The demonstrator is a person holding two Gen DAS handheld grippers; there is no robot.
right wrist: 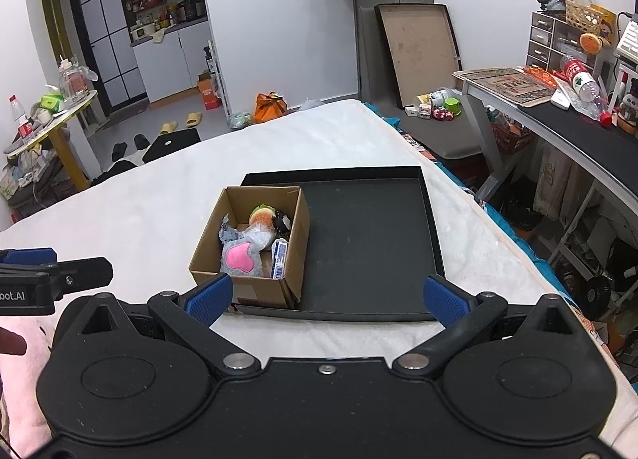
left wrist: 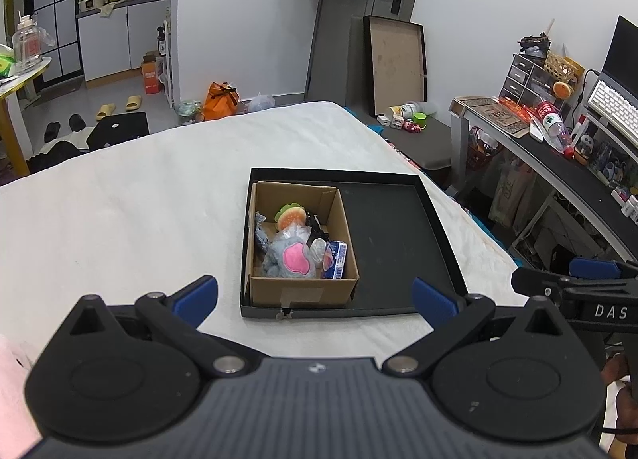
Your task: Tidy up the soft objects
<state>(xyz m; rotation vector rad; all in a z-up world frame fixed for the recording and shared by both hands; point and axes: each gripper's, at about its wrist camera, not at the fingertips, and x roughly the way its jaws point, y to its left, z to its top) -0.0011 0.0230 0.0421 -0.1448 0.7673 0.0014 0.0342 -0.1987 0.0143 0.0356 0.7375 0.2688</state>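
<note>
Both grippers hover wide open and empty above the near edge of the white bedcover [left wrist: 159,180], so we read the step as an approach, either to take soft items out of the cardboard box [left wrist: 299,287] or to check it, and we cannot tell which. Left to right: the left gripper [left wrist: 315,297] has its blue pads [left wrist: 195,297] spread far apart, nothing between them, lined up roughly with the box front. To do this well we'd come down from above into the box mouth, keep the fingers clear of the cardboard walls, and pinch one item at a time on a bulky fold, not on crinkly plastic wrap that may slip. The box sits in the left part of the black tray [left wrist: 398,228], against its left and near rims; the right half of the tray is bare. Inside, the grey plush with a pink patch [left wrist: 293,257] lies at the near side, a burger-shaped plush [left wrist: 291,214] sits at the far side, a clear-wrapped item lies between, a blue-white packet [left wrist: 337,259] stands against the right wall, and something dark lies behind it, too small to name. The items look light and squashy and likely deform under a grip. The right gripper [right wrist: 327,299] is likewise fully spread and holding nothing, aimed at the bare tray side, just right of the box.
</note>
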